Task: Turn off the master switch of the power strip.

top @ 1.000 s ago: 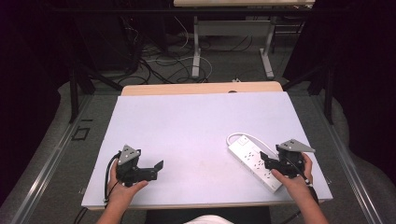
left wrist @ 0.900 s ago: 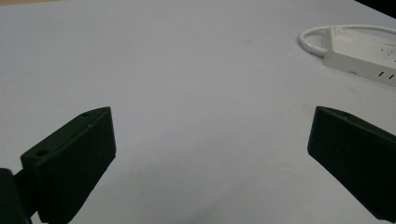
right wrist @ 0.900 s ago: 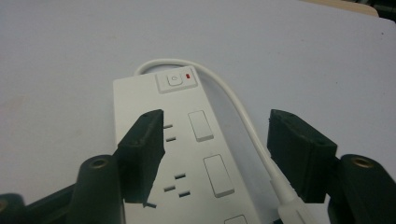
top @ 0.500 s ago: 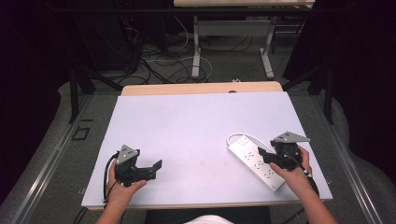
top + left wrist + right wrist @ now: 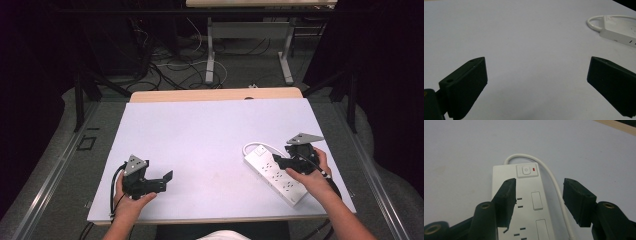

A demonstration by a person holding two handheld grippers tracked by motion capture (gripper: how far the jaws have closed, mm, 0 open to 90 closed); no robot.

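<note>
Here the right gripper (image 5: 537,202) is hovering over the power strip (image 5: 529,205) on the table (image 5: 200,130), its half-open fingers (image 5: 505,200), just narrowed, gripping nothing.

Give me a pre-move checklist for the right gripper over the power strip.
1. Right gripper jaws apart, having just been closing: ok.
2. Power strip between the jaws: not ok; one fingertip is over the strip's top, the other beyond its cable.
3. Pads pressing on the strip: not ok, no grip yet.
4. Strip flat on the white table: ok.
5. Left gripper open, holding nothing, apart from the strip: ok.
6. Switch state: cannot tell; a red mark shows beside it.
</note>
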